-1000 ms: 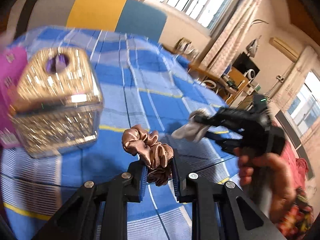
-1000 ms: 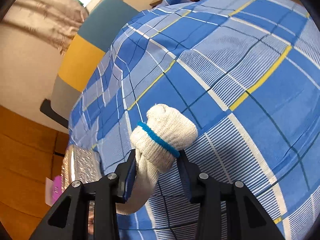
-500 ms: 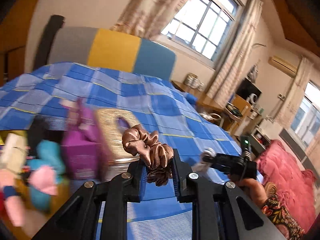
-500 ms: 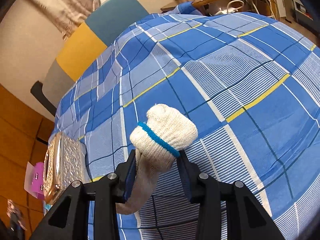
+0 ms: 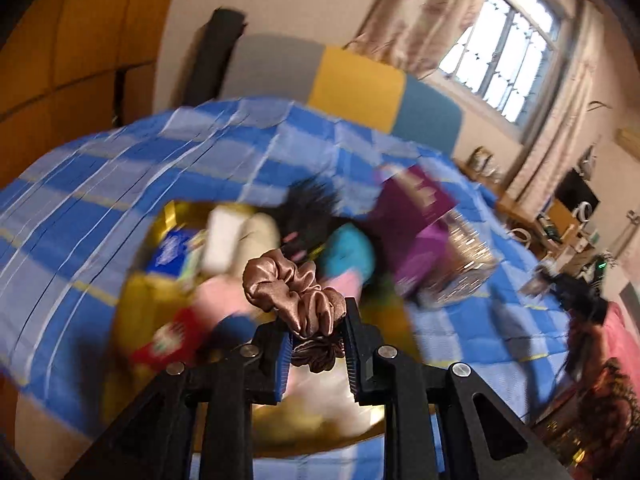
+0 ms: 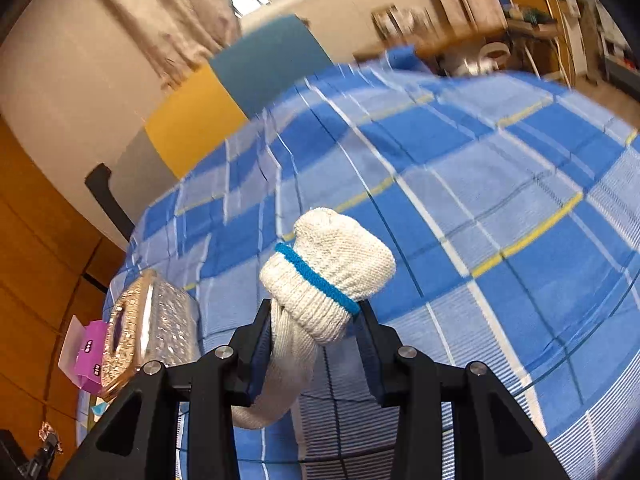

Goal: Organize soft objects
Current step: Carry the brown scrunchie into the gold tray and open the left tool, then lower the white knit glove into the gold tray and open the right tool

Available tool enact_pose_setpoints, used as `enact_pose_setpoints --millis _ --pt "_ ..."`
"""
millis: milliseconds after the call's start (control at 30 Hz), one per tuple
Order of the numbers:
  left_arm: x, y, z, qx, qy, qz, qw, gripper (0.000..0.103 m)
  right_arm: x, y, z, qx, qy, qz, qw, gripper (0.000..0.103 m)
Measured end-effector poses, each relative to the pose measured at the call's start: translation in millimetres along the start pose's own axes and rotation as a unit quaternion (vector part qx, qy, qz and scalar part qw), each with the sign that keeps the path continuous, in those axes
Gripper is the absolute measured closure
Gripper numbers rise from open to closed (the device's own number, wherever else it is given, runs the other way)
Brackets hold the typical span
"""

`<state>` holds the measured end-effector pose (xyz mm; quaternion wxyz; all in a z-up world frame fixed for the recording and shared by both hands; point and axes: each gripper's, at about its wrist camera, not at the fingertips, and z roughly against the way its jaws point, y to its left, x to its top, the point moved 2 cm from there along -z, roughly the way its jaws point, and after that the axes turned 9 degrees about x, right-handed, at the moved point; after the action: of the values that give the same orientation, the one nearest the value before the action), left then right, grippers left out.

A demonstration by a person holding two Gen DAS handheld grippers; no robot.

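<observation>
My left gripper (image 5: 315, 334) is shut on a brown satin scrunchie (image 5: 294, 294), held in the air over a yellow bin (image 5: 136, 300) full of blurred soft things: pink, turquoise, white and black. My right gripper (image 6: 313, 334) is shut on a rolled white knit glove (image 6: 330, 276) with a blue band; its loose cuff hangs down below the jaws above the blue checked cloth (image 6: 500, 208). In the left wrist view the right gripper (image 5: 576, 296) shows far right, blurred, in a person's hand.
A glittery gold tissue box (image 6: 154, 328) and a purple packet (image 6: 90, 356) sit at the cloth's left edge. In the left wrist view the purple packet (image 5: 420, 224) and the gold box (image 5: 466, 268) lie right of the bin. A grey, yellow and teal headboard (image 5: 360, 80) stands behind.
My left gripper swung left with the scrunchie, from over the cloth past the gold box to above the yellow bin. My right gripper rose a little with the glove and rolled.
</observation>
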<state>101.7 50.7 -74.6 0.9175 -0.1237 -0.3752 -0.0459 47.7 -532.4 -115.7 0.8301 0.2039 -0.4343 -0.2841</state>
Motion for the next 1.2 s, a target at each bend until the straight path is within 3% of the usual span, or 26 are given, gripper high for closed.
enact_pose_setpoints --millis 167,300,367,433,733,900,1033,1200 --pt "-23.8 35.1 -17.0 0.022 0.047 0.002 0.9987 0.081 -9.4 36.3 17.5 0.023 -0.022 0.045 0.998 0.064" --pt "-32.8 39.4 -28.7 0.018 0.067 -0.002 0.9976 0.079 -19.9 76.6 27.6 0.036 -0.018 0.099 0.994 0.064" --pt "-35.3 41.3 -32.5 0.017 0.072 -0.004 0.9972 0.073 -24.0 96.1 31.8 0.044 -0.017 0.12 0.992 0.064" --pt "-37.6 44.5 -33.6 0.023 0.075 -0.001 0.9969 0.056 -27.4 115.0 35.1 0.056 -0.016 0.136 0.989 0.064" --pt "-40.6 63.4 -6.6 0.076 0.013 0.054 0.9955 0.023 -65.8 202.5 37.5 0.108 0.019 0.206 0.972 0.064" --pt "-37.8 63.1 12.0 0.111 -0.032 0.07 0.9908 0.014 -106.7 251.7 26.1 0.132 0.077 0.251 0.956 0.064" --pt "-34.4 61.3 19.1 0.13 -0.034 0.072 0.9883 0.008 -142.6 288.5 12.0 0.151 0.126 0.281 0.939 0.064" --pt "-36.4 60.3 24.0 0.163 -0.03 0.068 0.9838 0.001 -179.4 323.1 -7.5 0.145 0.16 0.317 0.924 0.064"
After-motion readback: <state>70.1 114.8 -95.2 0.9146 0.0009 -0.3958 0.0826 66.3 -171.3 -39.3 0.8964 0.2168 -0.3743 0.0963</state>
